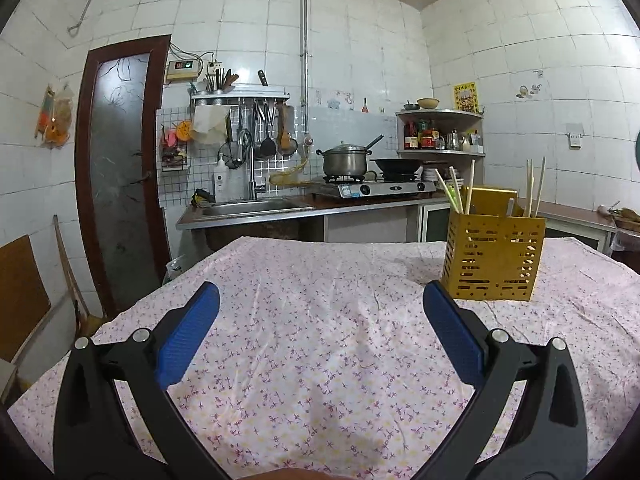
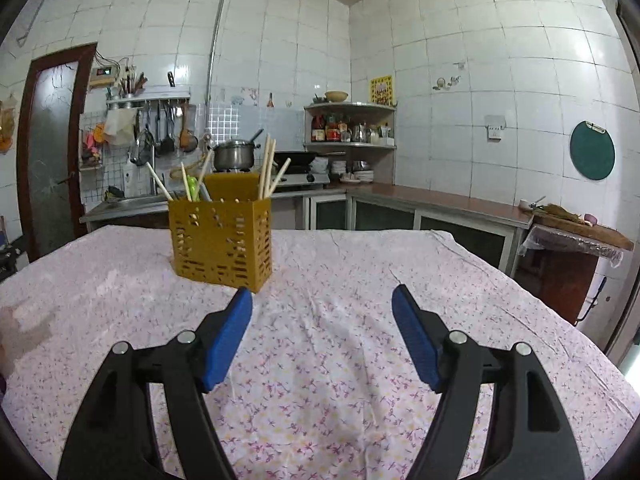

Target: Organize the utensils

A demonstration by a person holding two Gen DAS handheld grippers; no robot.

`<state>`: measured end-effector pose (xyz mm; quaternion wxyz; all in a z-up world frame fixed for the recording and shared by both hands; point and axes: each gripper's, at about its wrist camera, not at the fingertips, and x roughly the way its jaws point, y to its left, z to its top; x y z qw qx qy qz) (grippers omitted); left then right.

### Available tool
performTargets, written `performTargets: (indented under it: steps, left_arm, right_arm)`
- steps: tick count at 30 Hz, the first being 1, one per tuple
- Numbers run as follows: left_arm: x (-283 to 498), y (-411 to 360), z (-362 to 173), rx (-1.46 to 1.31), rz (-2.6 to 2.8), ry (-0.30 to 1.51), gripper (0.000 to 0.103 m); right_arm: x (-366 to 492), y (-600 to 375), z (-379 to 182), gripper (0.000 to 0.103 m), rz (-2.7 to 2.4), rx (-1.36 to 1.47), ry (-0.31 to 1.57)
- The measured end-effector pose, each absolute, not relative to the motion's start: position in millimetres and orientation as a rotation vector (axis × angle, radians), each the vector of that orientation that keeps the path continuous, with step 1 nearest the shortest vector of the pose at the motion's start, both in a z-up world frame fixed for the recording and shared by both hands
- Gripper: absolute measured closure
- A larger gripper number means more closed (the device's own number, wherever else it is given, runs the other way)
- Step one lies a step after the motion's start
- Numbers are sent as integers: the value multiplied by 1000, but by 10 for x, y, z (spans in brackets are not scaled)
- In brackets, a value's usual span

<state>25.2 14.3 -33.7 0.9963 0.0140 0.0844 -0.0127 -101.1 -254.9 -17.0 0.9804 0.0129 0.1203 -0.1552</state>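
Note:
A yellow perforated utensil holder [image 1: 494,258] stands upright on the floral tablecloth [image 1: 320,340], ahead and to the right of my left gripper [image 1: 320,300]. It holds several wooden chopsticks [image 1: 534,188] and a green utensil [image 1: 454,196]. My left gripper is open and empty above the cloth. In the right wrist view the holder [image 2: 222,242] stands ahead and to the left, with chopsticks [image 2: 268,168] sticking up. My right gripper [image 2: 322,300] is open and empty, its left fingertip [image 2: 242,300] just in front of the holder's corner.
Beyond the table stand a kitchen counter with a sink [image 1: 252,208], a gas stove with a pot [image 1: 346,160] and a wok [image 1: 396,166], and a corner shelf [image 1: 440,132]. A side counter [image 2: 440,200] runs along the right wall. A door [image 1: 116,168] is at left.

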Motion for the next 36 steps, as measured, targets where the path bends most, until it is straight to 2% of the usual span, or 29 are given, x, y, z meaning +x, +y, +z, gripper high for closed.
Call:
performTargets:
  steps: [36]
  left_arm:
    - [339,110,-385,8,-66,196,5]
  right_arm:
    - [-1029,-2587,-248,31,-315,60,251]
